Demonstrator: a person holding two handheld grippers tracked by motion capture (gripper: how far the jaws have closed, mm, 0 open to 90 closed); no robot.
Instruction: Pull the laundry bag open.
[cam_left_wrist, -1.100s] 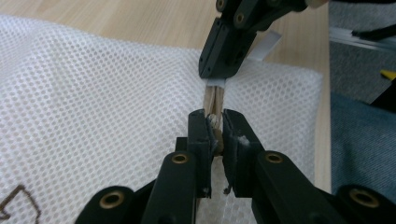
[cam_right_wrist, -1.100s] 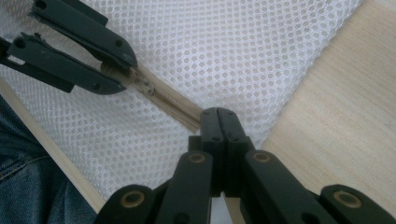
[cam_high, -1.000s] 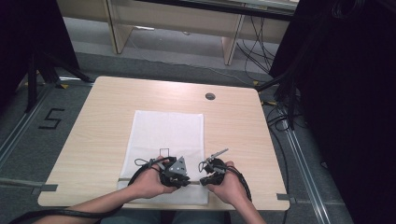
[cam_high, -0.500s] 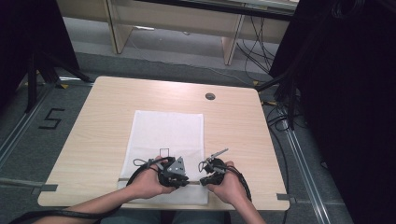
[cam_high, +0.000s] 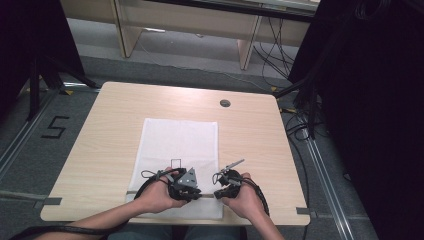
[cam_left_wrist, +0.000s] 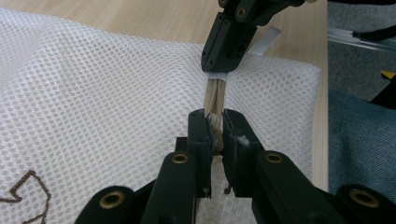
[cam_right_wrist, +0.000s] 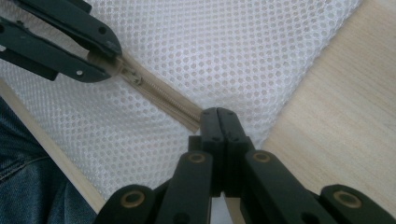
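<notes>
A white mesh bag (cam_high: 177, 150) lies flat on the light wooden table (cam_high: 100, 130), its long axis running away from the person, its near edge at the table's front edge. A small dark square mark (cam_high: 175, 163) sits on the mesh just beyond the grippers.

Left gripper (cam_left_wrist: 214, 122): the jaws are closed to a narrow gap and clamp the beige zipper strip (cam_right_wrist: 159, 100) along the bag's near edge. In the left gripper view the strip stands pinched between the two black jaw tips. The grey three-cornered plate (cam_high: 189, 177) on top of this gripper faces up.

Right gripper (cam_right_wrist: 217, 115): the jaws are fully closed, tips pressed together, gripping the same zipper strip at its end, close to the bag's corner. In the right gripper view the strip runs taut from these jaws up-left to the jaws of the other gripper. A thin grey bar (cam_high: 234, 164) projects from this gripper toward the far right.

Both hands rest on the near part of the bag, the left hand (cam_high: 159, 196) and the right hand (cam_high: 243, 197) close together but apart.

Change against the two earlier frames: none detectable. Both grippers, both hands and the bag hold the same positions.
</notes>
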